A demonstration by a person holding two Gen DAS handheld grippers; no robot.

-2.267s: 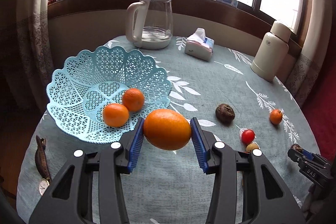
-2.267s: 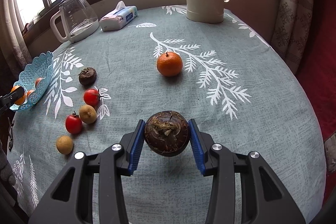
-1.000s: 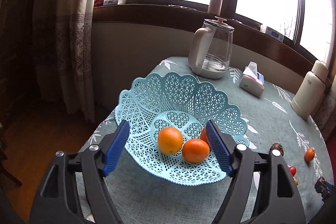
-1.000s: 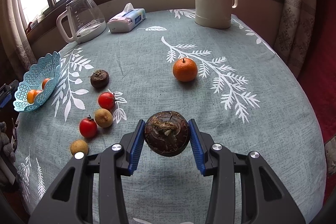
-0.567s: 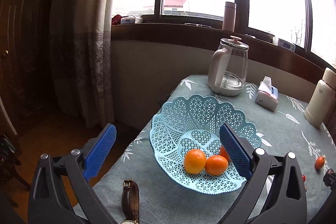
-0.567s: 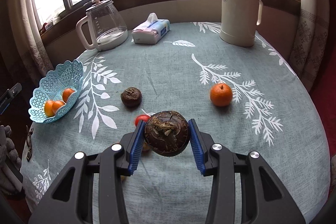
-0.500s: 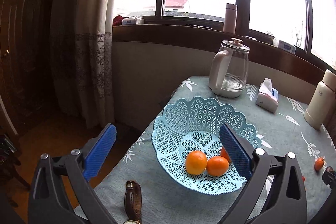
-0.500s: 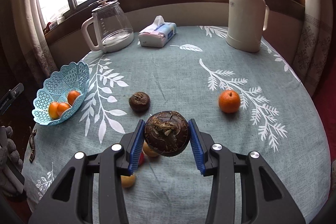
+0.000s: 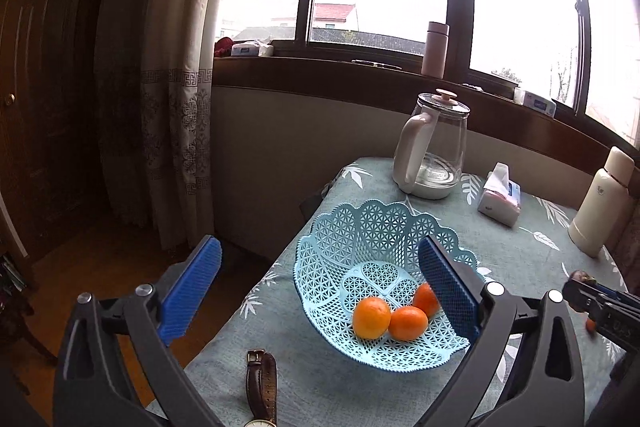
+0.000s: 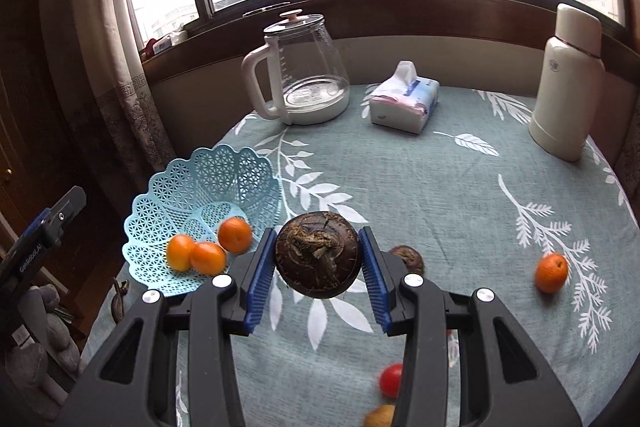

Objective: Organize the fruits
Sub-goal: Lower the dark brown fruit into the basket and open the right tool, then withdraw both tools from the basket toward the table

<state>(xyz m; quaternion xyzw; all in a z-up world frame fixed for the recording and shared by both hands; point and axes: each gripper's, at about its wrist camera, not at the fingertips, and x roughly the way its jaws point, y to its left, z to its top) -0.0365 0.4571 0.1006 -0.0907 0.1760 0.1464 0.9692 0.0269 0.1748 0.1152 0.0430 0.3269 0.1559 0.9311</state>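
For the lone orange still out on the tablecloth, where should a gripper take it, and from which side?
Grip the orange across its widest middle, coming down from above. It is round, sits alone on the tablecloth, and nothing crowds it, so any pinch direction probably works.

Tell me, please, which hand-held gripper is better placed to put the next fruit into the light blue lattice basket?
Right. The right hand-held gripper already clamps the dark brown round fruit beside the light blue lattice basket; the left hand-held gripper is open and holds nothing.
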